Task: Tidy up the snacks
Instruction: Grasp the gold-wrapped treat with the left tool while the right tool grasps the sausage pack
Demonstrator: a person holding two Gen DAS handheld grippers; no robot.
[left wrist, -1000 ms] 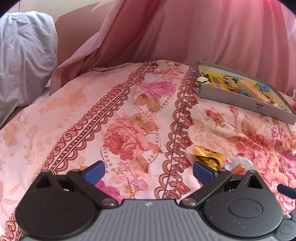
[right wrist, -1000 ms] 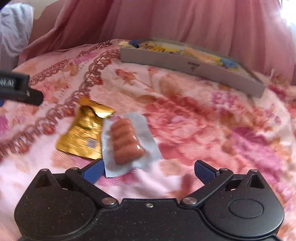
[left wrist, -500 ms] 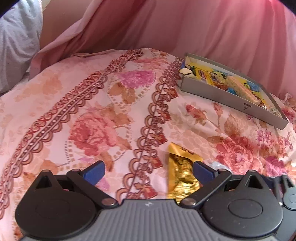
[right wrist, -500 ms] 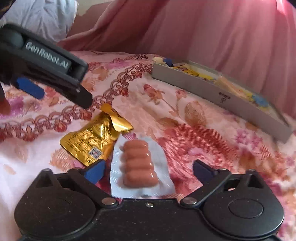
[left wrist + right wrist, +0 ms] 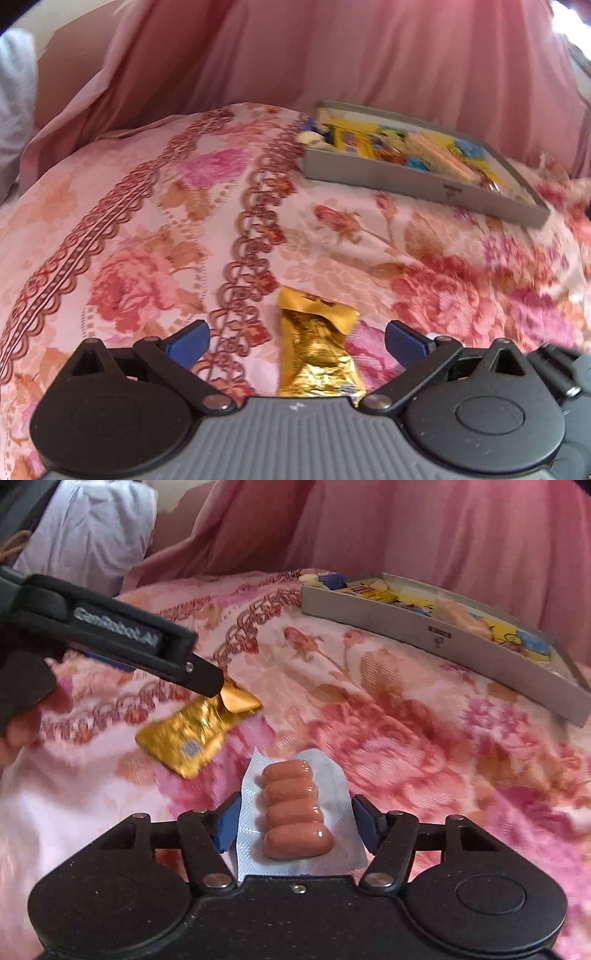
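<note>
The right tongs [image 5: 293, 827] narrow around the light, floppy sausage pack [image 5: 297, 812], best pinched by its flat side margins, while the left tongs [image 5: 297, 339] gape wide over the crinkly gold packet [image 5: 317, 350], tray [image 5: 424, 181] at one o'clock.

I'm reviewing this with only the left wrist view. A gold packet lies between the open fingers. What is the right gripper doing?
Observer: The right gripper has a finger on each side of a sausage pack on the bedspread. I cannot tell if it grips.
Operator: Where is that pack relative to the gold packet?
Observer: It lies beside the gold packet, not touching it.
</note>
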